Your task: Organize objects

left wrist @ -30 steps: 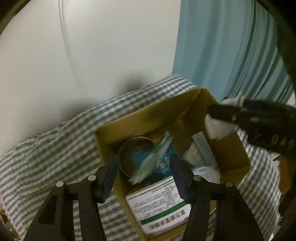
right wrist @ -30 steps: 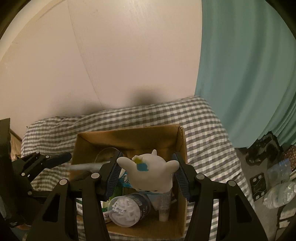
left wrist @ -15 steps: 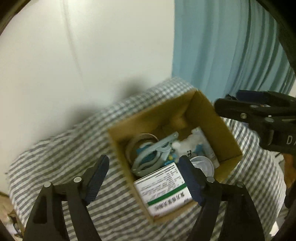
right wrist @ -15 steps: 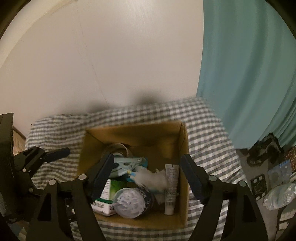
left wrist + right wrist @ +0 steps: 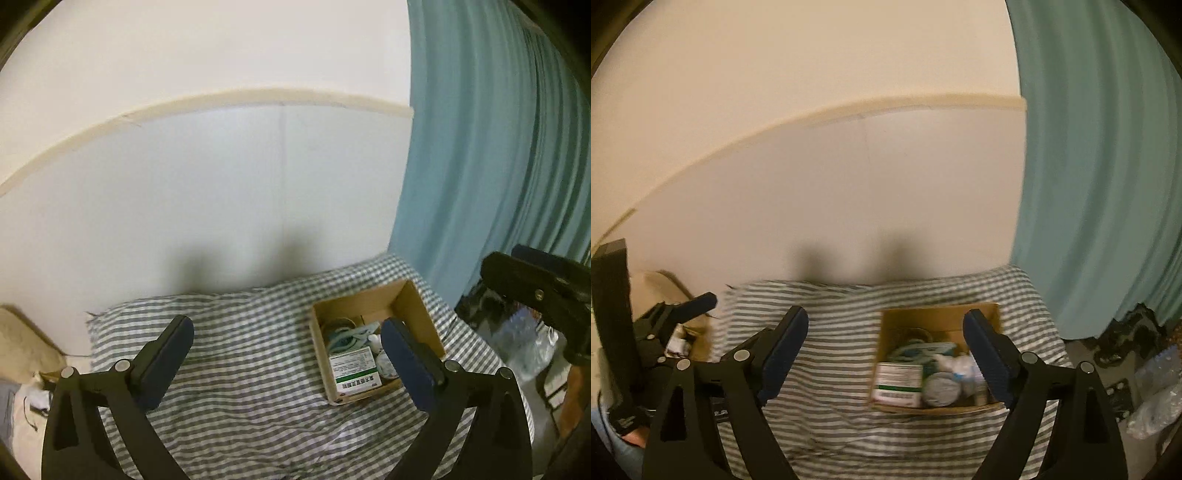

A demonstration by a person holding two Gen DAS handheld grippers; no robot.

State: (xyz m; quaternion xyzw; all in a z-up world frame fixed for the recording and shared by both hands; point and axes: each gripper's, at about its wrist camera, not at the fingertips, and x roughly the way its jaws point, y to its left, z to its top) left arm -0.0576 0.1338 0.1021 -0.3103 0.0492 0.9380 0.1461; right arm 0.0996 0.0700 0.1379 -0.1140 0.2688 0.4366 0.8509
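Observation:
An open cardboard box (image 5: 413, 308) (image 5: 938, 312) stands on the grey-and-white checked cloth (image 5: 240, 350) (image 5: 831, 376). In it lie a green-and-white carton (image 5: 354, 373) (image 5: 897, 382), a pale blue clip (image 5: 347, 338), a white soft toy (image 5: 955, 363) and a round lidded jar (image 5: 942, 387). My left gripper (image 5: 288, 332) is open and empty, high above the cloth, left of the box. My right gripper (image 5: 884, 326) is open and empty, high above the box's left edge. It also shows at the right of the left wrist view (image 5: 535, 291).
A white wall rises behind the cloth and a teal curtain (image 5: 487, 147) (image 5: 1100, 166) hangs at the right. Clutter and plastic bags (image 5: 1152, 402) lie on the floor at the right. A brown box (image 5: 698, 332) stands left of the cloth.
Both grippers let go of their things over the box, the right one dropping the white toy, opened wide, and pulled up and back. The box now looks far smaller.

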